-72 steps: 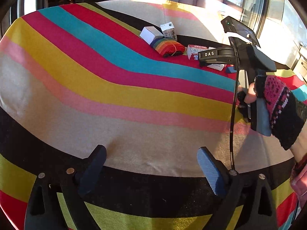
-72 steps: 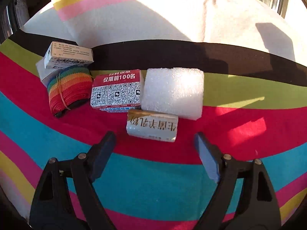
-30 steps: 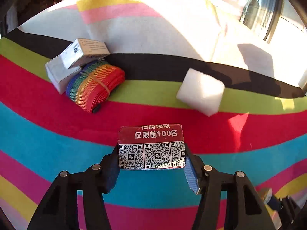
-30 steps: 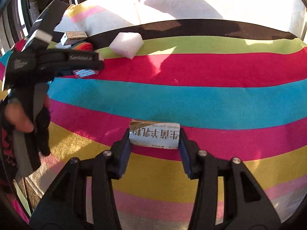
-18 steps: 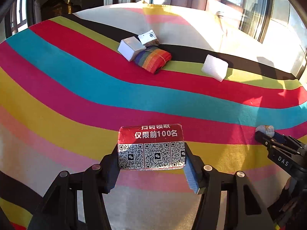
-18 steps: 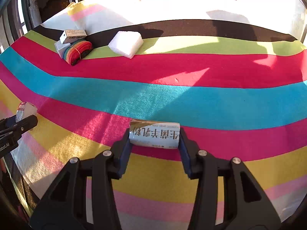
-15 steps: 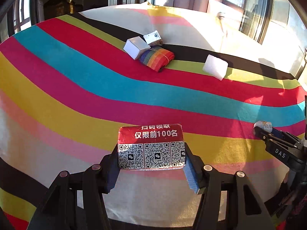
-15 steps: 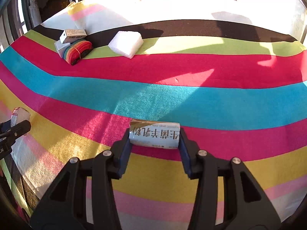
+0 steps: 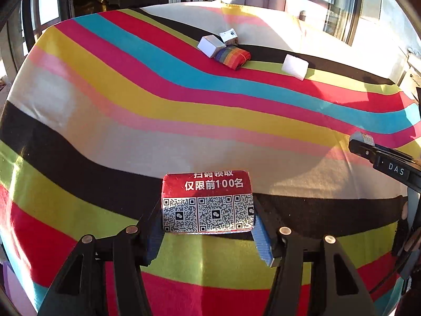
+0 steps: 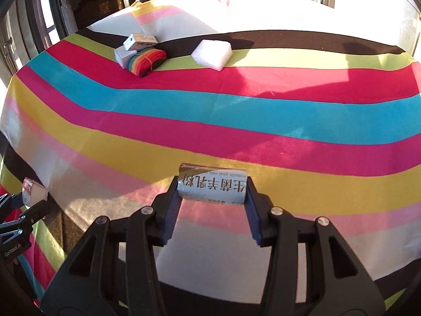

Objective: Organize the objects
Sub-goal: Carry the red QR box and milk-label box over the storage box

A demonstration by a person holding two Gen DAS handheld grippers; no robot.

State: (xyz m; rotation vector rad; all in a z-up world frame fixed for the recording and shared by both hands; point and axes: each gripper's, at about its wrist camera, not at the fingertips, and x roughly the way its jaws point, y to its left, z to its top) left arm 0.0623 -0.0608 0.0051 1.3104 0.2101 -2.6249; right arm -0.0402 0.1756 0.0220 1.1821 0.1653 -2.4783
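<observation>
Both packets have drawn back toward the striped bench (image 9: 110,121) edge: left hand-held gripper (image 9: 208,234) pinching the red QR-code packet (image 9: 208,202), right hand-held gripper (image 10: 211,210) pinching the silver sachet (image 10: 211,187), white foam block (image 10: 212,53) at 12 o'clock.

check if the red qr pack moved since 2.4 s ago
Yes. The red pack left its spot beside the foam block; the left gripper now holds it over the cloth's near edge.

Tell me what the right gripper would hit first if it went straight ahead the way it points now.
Shut on the silver sachet, the right gripper points across bare striped tablecloth. Nothing lies directly ahead; the white foam block sits nearest that line at the far side, though depth is hard to judge.
</observation>
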